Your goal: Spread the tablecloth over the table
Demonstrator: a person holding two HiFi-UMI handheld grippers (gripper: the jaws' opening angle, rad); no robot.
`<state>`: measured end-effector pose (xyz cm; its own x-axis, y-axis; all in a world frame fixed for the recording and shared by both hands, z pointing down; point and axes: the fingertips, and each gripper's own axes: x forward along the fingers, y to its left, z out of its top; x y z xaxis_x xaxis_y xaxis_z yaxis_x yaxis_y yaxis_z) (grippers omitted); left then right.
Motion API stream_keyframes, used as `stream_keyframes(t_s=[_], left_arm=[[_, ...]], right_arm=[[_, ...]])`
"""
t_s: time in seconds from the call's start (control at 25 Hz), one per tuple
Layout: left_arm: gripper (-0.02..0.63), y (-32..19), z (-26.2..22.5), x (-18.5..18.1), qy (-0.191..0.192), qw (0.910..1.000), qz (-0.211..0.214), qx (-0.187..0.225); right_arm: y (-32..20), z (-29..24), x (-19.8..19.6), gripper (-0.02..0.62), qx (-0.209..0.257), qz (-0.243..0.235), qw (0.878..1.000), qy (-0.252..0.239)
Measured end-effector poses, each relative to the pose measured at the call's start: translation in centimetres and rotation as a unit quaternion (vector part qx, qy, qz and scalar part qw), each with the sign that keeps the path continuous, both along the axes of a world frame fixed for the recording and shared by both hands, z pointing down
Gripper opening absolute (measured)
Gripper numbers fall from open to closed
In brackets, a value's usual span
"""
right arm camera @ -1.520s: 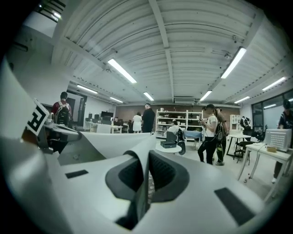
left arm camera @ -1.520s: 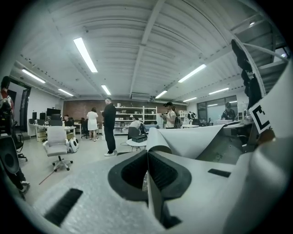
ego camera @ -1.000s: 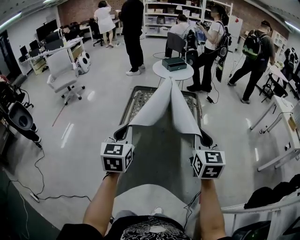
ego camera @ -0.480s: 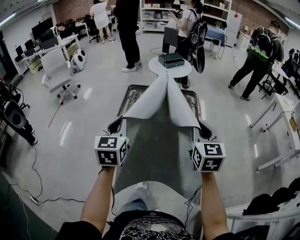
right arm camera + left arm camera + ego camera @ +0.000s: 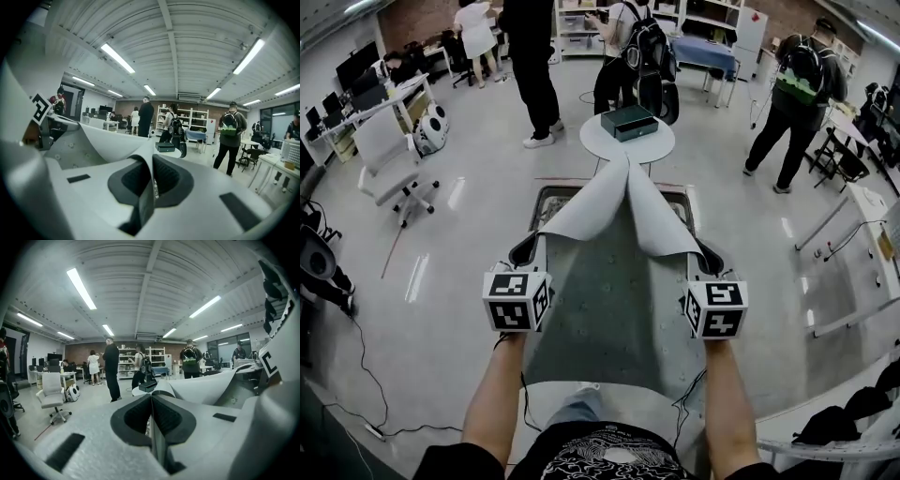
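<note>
A grey tablecloth [image 5: 609,281] lies lengthwise on a long narrow table [image 5: 551,193]. Its two near corners are lifted and its pale side folds up into a peak [image 5: 623,169] at the far end. My left gripper [image 5: 525,251] is shut on the cloth's left corner and my right gripper [image 5: 710,258] is shut on the right corner, both level and about a table's width apart. In the left gripper view the cloth edge runs between the closed pads of the left gripper [image 5: 151,397] and sweeps off to the right [image 5: 206,387]. The right gripper view shows the right gripper [image 5: 152,161] pinching the cloth [image 5: 98,138] the same way.
A round white table [image 5: 626,145] with a dark box [image 5: 628,122] stands just past the far end. Several people [image 5: 530,66] stand beyond it, one [image 5: 792,94] at the right. An office chair [image 5: 384,159] sits at the left, cables [image 5: 366,375] cross the floor, and a white desk [image 5: 862,216] is at the right.
Both grippers have travelled forward together with the cloth corners. The round table and the people beyond have drawn nearer in the head view.
</note>
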<state>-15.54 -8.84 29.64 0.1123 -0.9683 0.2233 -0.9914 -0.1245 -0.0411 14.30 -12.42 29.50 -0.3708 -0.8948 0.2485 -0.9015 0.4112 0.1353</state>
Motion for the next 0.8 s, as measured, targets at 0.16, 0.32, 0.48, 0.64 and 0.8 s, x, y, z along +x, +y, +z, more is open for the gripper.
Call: stream_keyframes(t_s=[0.16,0.32,0.48,0.64,0.8], left_arm=[[0.008,-4.4,0.9,-1.5,0.002,0.9999,0.012,-0.011],[0.008,-8.2,2.0,-3.1,0.007,0.9995,0.018,-0.025],[0.008,-11.6,3.3,-4.4,0.011,0.999,0.024,-0.036],[0.008,-14.2,5.0,-5.7,0.015,0.9983,0.028,-0.049],[0.008,-16.4,7.3,-6.7,0.022,0.9971,0.029,-0.067]], right_arm=[[-4.1,0.8,-0.9,0.008,-0.012,0.016,1.0,0.013],[-8.0,1.4,-1.8,0.008,-0.023,0.026,0.999,0.026],[-11.3,2.6,-2.5,0.008,-0.033,0.035,0.998,0.036],[-14.2,4.0,-3.1,0.008,-0.045,0.04,0.997,0.05],[-16.5,6.3,-3.5,0.008,-0.061,0.043,0.995,0.065]])
